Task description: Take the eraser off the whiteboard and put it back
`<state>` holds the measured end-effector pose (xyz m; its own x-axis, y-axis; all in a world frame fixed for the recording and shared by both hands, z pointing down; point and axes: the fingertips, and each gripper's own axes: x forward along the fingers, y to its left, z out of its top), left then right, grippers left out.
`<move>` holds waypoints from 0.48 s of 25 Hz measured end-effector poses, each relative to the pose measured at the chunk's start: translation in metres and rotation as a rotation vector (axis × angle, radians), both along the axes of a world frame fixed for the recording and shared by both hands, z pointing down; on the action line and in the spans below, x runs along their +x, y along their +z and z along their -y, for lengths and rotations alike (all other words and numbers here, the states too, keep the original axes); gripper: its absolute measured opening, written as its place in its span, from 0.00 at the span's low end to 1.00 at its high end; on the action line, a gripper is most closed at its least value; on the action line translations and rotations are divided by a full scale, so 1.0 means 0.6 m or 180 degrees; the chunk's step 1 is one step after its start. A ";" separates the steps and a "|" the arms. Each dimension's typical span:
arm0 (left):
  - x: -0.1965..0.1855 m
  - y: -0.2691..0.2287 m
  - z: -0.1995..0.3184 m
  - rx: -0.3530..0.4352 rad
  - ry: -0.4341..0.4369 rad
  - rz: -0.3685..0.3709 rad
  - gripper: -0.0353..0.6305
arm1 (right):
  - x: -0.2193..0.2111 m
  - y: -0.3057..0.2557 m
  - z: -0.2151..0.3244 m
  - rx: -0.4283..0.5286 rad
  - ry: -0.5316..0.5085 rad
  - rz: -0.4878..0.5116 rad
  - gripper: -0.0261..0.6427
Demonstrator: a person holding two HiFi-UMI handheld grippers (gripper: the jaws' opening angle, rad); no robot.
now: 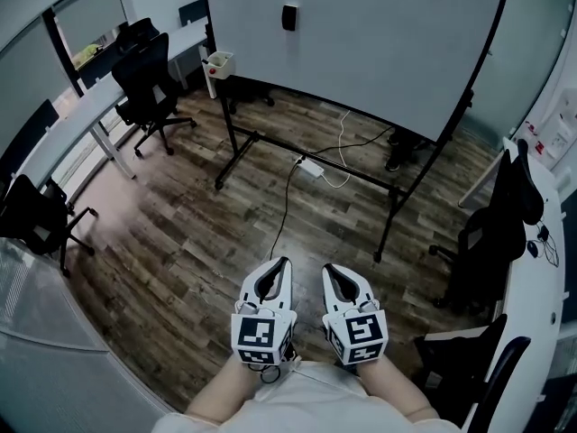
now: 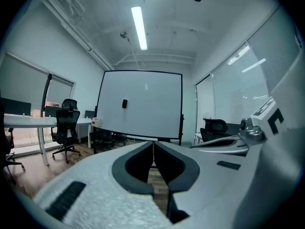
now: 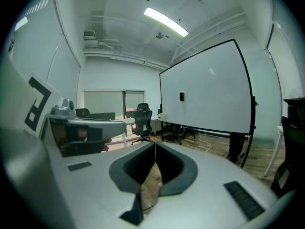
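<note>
The left tool [image 1: 286, 262] and right tool [image 1: 327, 268] are shut, empty; the eraser [image 1: 288, 17] is left untouched on the whiteboard [image 1: 379, 43], well apart.

Wood floor [image 1: 180, 242] ahead of the jaws
On it: whiteboard stand [image 1: 236, 142], white power adapter [image 1: 311, 166] with cable, wheeled office chair [image 1: 153, 93].

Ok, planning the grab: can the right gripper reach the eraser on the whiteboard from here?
Probably not yet: the right gripper sits far short of the eraser, with wooden floor between them.
</note>
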<state>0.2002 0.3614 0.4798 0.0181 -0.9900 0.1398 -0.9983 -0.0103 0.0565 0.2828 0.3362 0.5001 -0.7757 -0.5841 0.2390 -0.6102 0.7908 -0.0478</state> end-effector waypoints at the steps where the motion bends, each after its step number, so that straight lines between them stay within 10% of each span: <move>1: -0.017 -0.005 0.021 0.0012 0.0028 -0.0019 0.08 | -0.018 -0.002 0.021 -0.0006 0.0020 -0.0005 0.08; 12: -0.257 -0.056 0.276 0.0063 0.0371 -0.0007 0.08 | -0.253 -0.042 0.272 0.0009 0.0304 0.0024 0.08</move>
<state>0.0459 0.1959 0.4462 0.1335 -0.9837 0.1202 -0.9902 -0.1274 0.0574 0.1310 0.1728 0.4748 -0.7183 -0.6560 0.2317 -0.6824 0.7293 -0.0506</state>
